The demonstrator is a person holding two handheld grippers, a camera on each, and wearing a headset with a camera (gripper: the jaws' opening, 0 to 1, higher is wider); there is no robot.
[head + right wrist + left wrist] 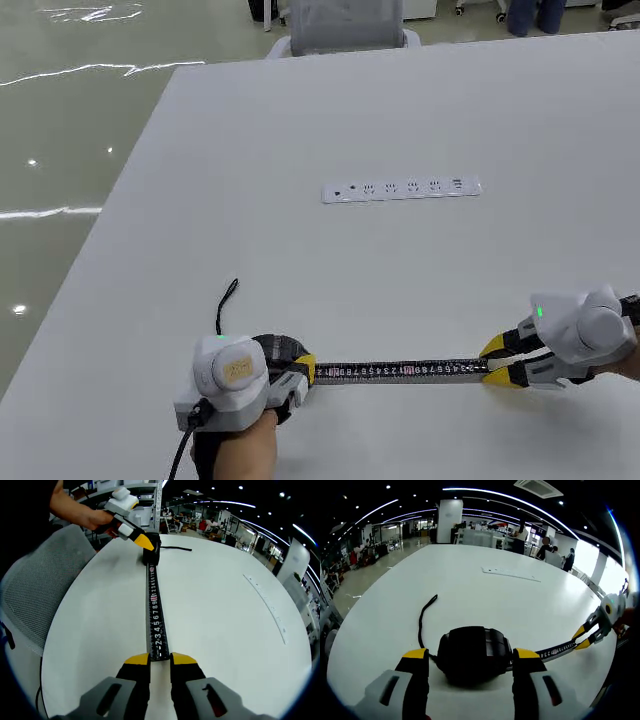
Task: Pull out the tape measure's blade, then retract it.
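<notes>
Currently the tape measure case (281,349) sits on the white table (400,280), close to the near edge and toward the left side. The left gripper (471,654) has its jaws clamped on the case, one yellow tip against each flank. A hand (245,450) holds this gripper from below in the head view.

The blade (154,610) is drawn out of the case and lies flat on the table, running right, roughly parallel to the near edge. Printed numbers face up and are legible in the right gripper view.

The right gripper (160,659) is at the free end of the blade. Its jaws are nearly together, with the blade end pinched between the yellow tips. The two grippers are well apart, with the blade spanning the gap between them.

A black strap (226,303) trails from the case toward the far side, lying loose on the table.

A white power strip (402,189) lies mid-table, well apart from the tape. A grey chair (345,25) stands at the far edge.
</notes>
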